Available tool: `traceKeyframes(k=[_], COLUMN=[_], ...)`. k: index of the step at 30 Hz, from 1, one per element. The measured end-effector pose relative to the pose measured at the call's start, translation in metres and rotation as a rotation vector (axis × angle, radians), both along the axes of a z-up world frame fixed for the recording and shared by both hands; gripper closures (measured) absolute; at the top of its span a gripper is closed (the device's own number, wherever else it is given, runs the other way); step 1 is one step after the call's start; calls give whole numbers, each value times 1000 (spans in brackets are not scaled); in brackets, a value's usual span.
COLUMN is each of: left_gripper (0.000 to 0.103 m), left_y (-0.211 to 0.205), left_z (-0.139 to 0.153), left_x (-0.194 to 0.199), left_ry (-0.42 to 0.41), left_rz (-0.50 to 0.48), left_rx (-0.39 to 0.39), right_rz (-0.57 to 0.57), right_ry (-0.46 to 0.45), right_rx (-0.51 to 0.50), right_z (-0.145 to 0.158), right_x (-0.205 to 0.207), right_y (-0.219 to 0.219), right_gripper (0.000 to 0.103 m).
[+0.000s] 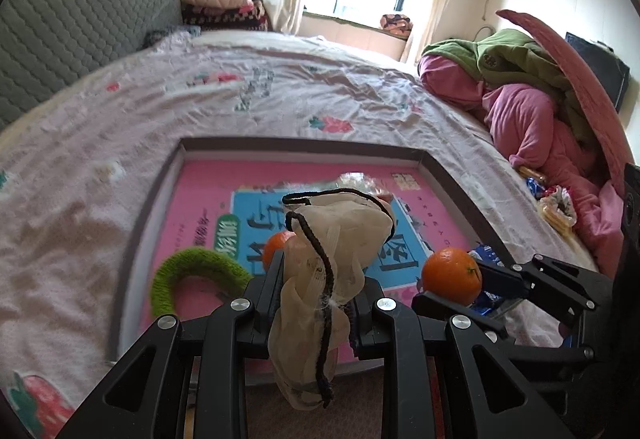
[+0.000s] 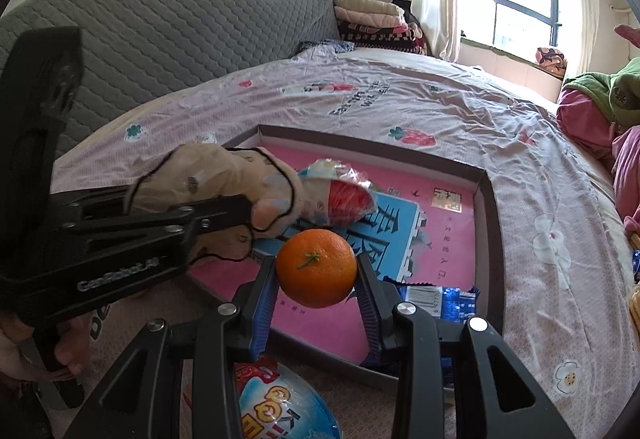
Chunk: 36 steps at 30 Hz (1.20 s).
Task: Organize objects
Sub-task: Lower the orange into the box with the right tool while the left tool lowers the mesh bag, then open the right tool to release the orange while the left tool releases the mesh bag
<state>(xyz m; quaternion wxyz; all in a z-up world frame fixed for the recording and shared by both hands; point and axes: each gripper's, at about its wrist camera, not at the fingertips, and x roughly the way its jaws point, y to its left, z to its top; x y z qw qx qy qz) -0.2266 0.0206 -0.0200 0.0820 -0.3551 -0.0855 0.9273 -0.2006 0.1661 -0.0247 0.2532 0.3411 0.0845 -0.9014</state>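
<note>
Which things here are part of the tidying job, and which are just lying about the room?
Part of the job:
- orange, in the right gripper
- mesh bag, in the left gripper
- tray
- second orange, green ring, blue packet, all in the tray

Lying about:
- folded blankets
- clothes heap
- bedsheet

Right gripper (image 2: pixel 316 279) clamps an orange (image 2: pixel 316 268), blue pads pressed on both sides, stem facing the camera, above the near part of a shallow grey-rimmed tray (image 2: pixel 491 215) with a pink printed floor lying on the bedsheet (image 2: pixel 400 99). To its left the left gripper (image 2: pixel 240 215) holds a beige drawstring pouch (image 2: pixel 200 175) over the tray, a clear-wrapped red-and-white packet (image 2: pixel 344 195) just beyond it. A blue foil wrapper (image 2: pixel 440 299) lies at the tray's near right; a blue-and-red snack bag (image 2: pixel 280 403) lies in front of the tray.
</note>
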Motion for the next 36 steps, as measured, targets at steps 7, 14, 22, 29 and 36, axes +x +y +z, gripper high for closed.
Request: traceKeyframes(k=[7,14,22,29,36], left_gripper=[77,77,76,76,62], left_y=[6,11,13,17,14], left_z=[-8,-10,-15,-18,-19], left_x=[0,7,2,-3,-1], left_ry=[-20,-25,-41,-48,-66], left_rz=[-19,-43,-37,-36,-13], left_rx=[-7,-23,-39,-52,-70], right_rz=[3,1,0,-3,-5], right_ry=[-53,-100,-163,-178,-171], right_rx=[24,10,41,46,77], right_z=[-9,-11,-16,-16,-13], right_x=[-4,-11,-26,-27,-26], right_y=[-2,1,-1,0,-1], right_gripper=[64,64,64,64,64])
